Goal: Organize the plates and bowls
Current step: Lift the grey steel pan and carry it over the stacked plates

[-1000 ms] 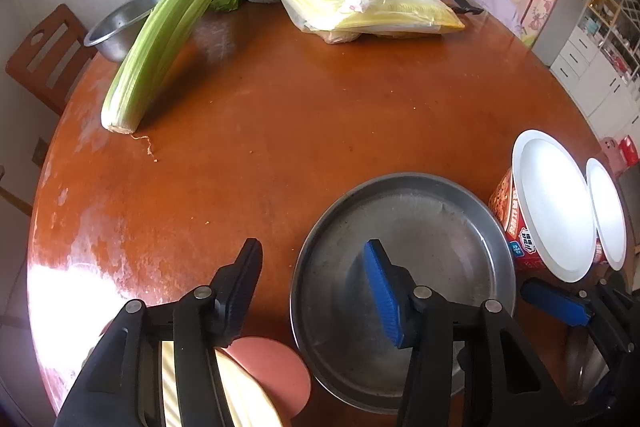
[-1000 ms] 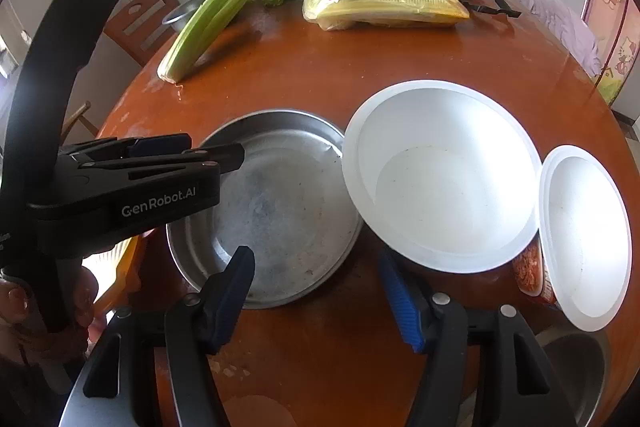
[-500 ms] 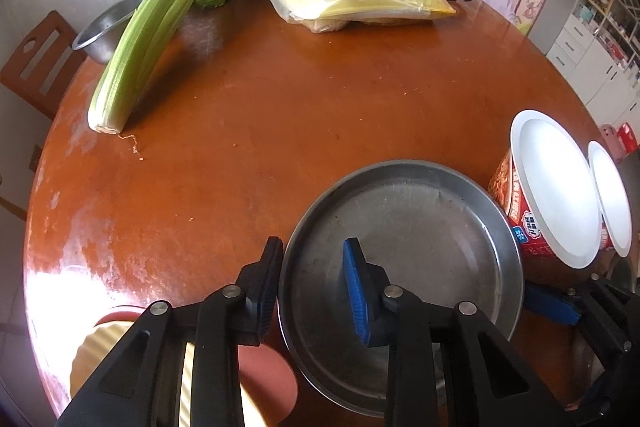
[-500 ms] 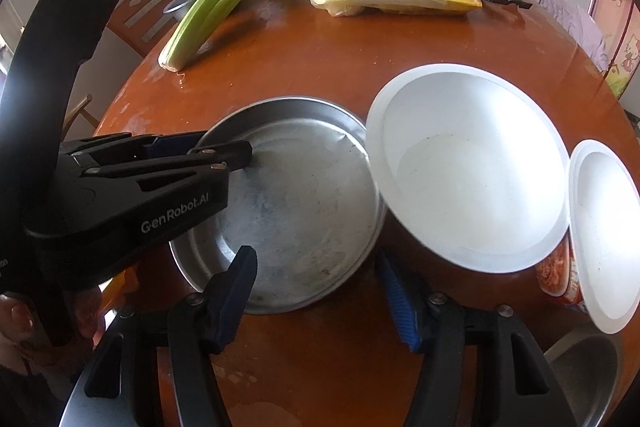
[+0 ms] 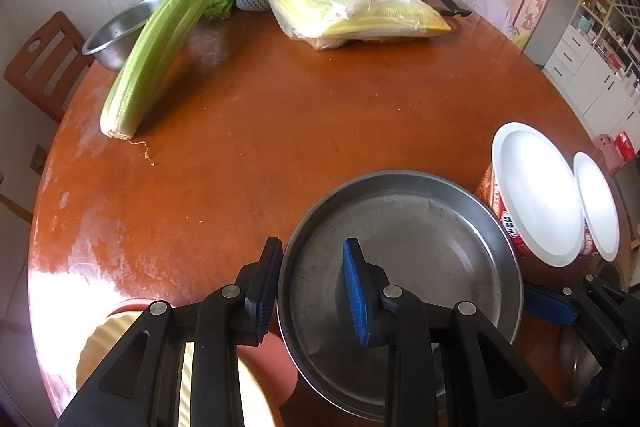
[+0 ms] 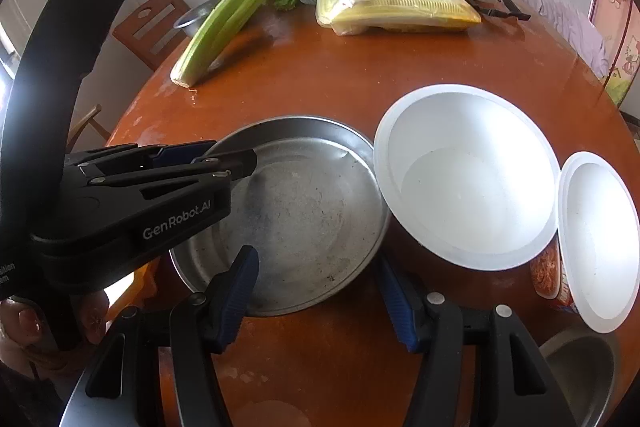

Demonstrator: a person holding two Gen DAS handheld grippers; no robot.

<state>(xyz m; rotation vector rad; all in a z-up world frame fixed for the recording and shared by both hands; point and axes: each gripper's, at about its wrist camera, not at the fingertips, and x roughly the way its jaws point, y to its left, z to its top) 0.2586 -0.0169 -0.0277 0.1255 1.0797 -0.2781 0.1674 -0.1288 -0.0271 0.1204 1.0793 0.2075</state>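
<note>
Centrally, on the table [image 5: 320, 115], sits the steel plate [image 5: 416, 267]: stiff, light, slick, with a thin raised rim, judged the one good hold. The left gripper [image 5: 310, 287] straddles that rim, one pad outside and one inside, jaws drawn nearly together; whether the pads bite cannot be told. The right gripper [image 6: 316, 291] hangs at the plate's near edge, jaws parted on nothing. Right of the plate, close against its rim, the big foam bowl [image 6: 468, 175] and small foam bowl [image 6: 596, 239] are light and easily crushed or tipped. A metal bowl [image 6: 576, 371] lies nearest right. Celery [image 5: 168, 39] and a bag [image 5: 352, 11] lie well apart, obstructing nothing.
</note>
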